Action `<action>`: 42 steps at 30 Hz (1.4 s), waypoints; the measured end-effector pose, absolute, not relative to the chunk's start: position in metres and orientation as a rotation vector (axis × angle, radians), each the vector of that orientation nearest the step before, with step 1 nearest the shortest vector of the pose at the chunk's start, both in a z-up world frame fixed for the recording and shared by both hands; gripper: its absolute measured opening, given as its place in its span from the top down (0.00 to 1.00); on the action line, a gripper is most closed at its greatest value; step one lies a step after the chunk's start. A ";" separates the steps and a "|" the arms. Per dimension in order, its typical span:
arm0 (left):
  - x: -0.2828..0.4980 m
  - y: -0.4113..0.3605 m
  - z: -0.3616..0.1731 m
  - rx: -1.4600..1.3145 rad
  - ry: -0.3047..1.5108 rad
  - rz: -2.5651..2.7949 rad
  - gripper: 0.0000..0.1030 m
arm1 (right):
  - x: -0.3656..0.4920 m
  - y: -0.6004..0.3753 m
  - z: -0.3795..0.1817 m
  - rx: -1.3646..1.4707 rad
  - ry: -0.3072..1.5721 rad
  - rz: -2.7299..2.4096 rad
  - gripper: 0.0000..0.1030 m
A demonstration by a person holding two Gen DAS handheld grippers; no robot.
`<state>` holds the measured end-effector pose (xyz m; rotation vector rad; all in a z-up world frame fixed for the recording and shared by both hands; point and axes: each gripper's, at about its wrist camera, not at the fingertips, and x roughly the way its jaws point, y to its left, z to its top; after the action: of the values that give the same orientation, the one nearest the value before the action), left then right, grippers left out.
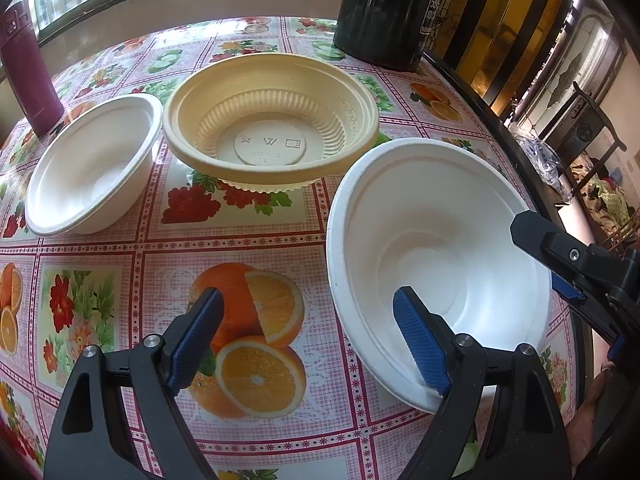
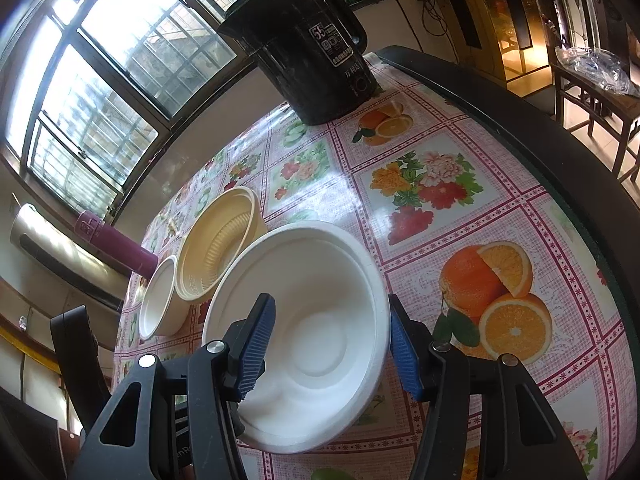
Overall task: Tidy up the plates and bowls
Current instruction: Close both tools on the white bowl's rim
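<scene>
Three bowls sit on the fruit-pattern tablecloth (image 1: 120, 240). A small white bowl (image 1: 92, 164) is at the left, a ribbed yellow bowl (image 1: 272, 120) in the middle, and a large white bowl (image 1: 436, 256) at the right. My left gripper (image 1: 308, 336) is open and empty; its right finger reaches inside the large white bowl's near rim. My right gripper (image 2: 332, 344) is open; one finger is inside the large white bowl (image 2: 312, 320) and the other outside its right wall. The yellow bowl (image 2: 220, 248) and small white bowl (image 2: 158, 300) lie beyond.
A black electric kettle (image 1: 384, 12) stands at the table's far edge, also in the right wrist view (image 2: 312, 52). A maroon flask (image 1: 28, 76) stands at the far left. The table's dark rim (image 1: 500, 120) runs along the right. A chair (image 2: 592, 92) stands beyond it.
</scene>
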<state>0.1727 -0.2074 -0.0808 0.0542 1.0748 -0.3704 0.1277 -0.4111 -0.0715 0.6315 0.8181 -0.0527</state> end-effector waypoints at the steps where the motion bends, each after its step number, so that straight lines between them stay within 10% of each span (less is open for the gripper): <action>1: 0.174 -0.205 -0.081 0.049 1.077 -0.369 0.16 | 0.128 -0.409 -0.072 0.632 0.817 -0.043 0.44; 42: 0.182 -0.147 -0.077 0.041 1.021 -0.214 0.16 | 0.137 -0.371 -0.082 0.528 0.799 0.011 0.55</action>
<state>0.1820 -0.1474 -0.0767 0.0410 1.0213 -0.2140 0.1368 -0.3714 -0.0816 0.5278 0.7995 0.0114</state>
